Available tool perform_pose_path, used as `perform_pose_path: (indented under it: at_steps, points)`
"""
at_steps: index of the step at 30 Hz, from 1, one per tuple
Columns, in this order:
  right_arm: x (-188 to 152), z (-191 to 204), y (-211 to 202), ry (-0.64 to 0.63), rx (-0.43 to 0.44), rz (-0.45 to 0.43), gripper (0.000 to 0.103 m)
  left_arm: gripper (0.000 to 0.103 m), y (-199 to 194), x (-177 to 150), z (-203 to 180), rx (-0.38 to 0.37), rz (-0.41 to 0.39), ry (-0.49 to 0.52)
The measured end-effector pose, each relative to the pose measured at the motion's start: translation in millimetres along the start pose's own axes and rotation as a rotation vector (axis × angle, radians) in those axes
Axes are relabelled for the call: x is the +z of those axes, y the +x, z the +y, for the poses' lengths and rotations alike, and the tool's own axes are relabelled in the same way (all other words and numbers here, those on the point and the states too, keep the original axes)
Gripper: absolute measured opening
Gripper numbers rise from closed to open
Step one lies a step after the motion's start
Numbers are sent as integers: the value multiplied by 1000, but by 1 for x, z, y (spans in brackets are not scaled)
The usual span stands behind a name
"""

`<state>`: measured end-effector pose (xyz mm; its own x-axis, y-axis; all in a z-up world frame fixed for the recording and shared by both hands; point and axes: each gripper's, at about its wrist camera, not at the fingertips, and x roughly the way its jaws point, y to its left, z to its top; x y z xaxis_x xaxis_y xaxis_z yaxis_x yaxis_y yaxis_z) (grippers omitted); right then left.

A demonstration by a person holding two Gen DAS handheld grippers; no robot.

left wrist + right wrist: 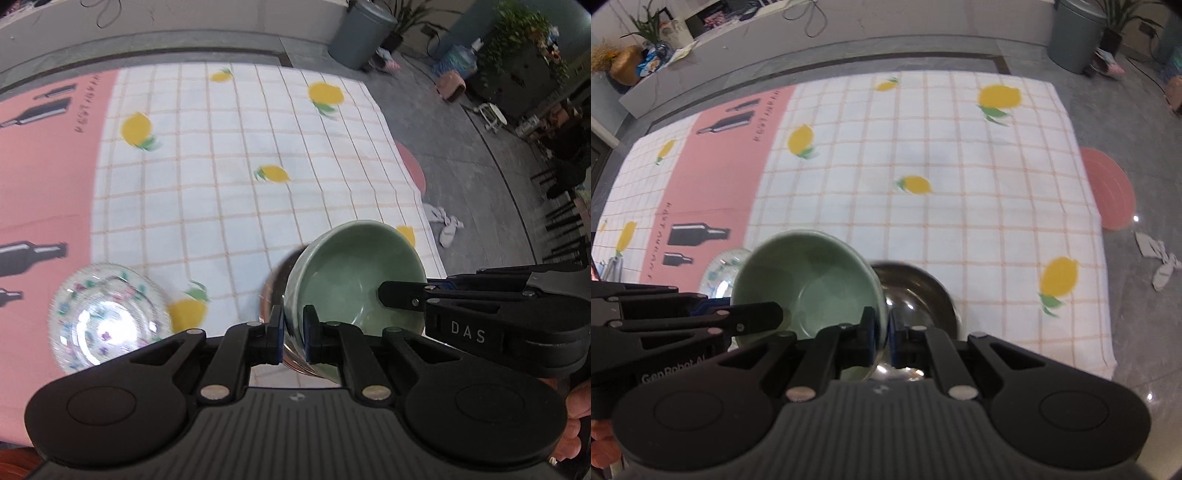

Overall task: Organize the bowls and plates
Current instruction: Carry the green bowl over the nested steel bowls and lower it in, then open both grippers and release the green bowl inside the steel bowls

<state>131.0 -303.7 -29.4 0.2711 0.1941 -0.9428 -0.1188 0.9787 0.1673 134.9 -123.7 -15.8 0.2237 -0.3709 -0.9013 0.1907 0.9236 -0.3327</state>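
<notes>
1. Much of the metal bowl (916, 291) is hidden behind the green bowl (812, 284); in the left wrist view only a dark sliver of it (273, 291) shows, and blur softens both
2. The glass bowl (107, 317), patterned with small flowers, is half covered by the green bowl in the right wrist view (724, 269), with its near edge cut off by the gripper body
3. A lemon-print tablecloth (236, 155) lies beneath the green bowl, with a pink poster strip (44, 177) to the far side of the glass bowl and a pink plate (1112, 188) past the cloth's edge
4. The left gripper (293, 332) is clenched on the green bowl's (354, 280) rim
5. The right gripper (882, 334) is clamped on the opposite rim, so the green bowl hangs tilted between the two
6. The green bowl is empty inside; the metal bowl sits just beside it, also empty as far as shows
</notes>
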Motion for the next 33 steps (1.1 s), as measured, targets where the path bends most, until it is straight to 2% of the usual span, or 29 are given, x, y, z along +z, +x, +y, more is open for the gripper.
perform_pose_path:
  at_steps: [12, 23, 33]
  points:
    - [-18, -33, 42, 40, -7, 71, 5, 10, 47, -3, -10, 57, 99, 0]
    - [-13, -41, 73, 54, 21, 127, 6, 10, 67, 2, -18, 141, 150, 65]
    - [-11, -39, 82, 30, -4, 154, 6, 10, 72, 7, -22, 166, 168, 97]
